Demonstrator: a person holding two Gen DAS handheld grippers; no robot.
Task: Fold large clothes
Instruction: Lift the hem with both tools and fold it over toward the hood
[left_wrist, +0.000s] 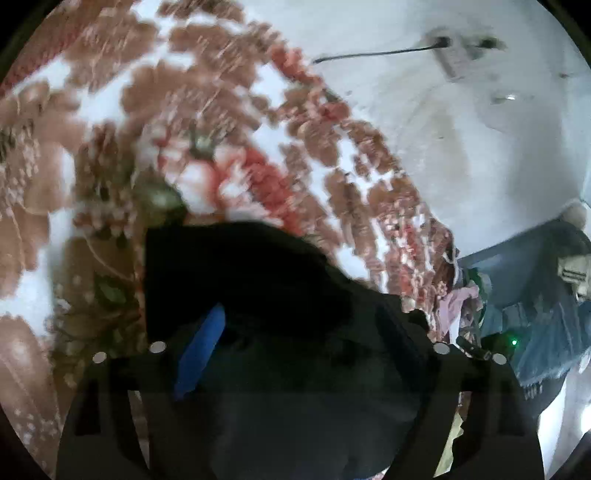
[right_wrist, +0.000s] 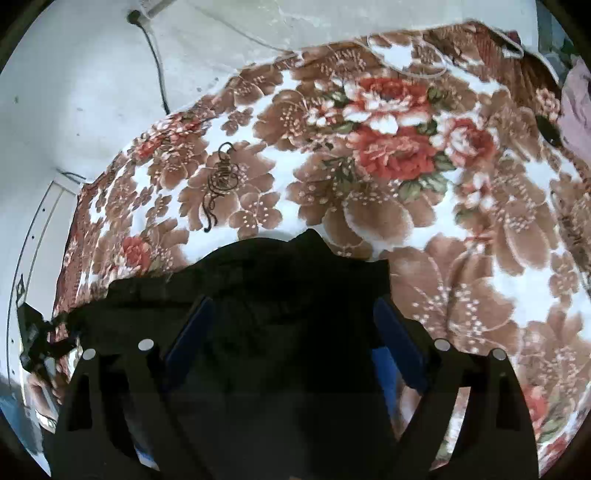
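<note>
While black garment (right_wrist: 280, 280) fills both grippers | floral blanket (right_wrist: 406, 155) beneath

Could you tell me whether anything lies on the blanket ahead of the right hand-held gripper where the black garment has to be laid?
Only a small dark tangle of cord lies on the floral blanket, ahead and left of the black garment between the right hand-held gripper's fingers. Nothing else visible.
</note>
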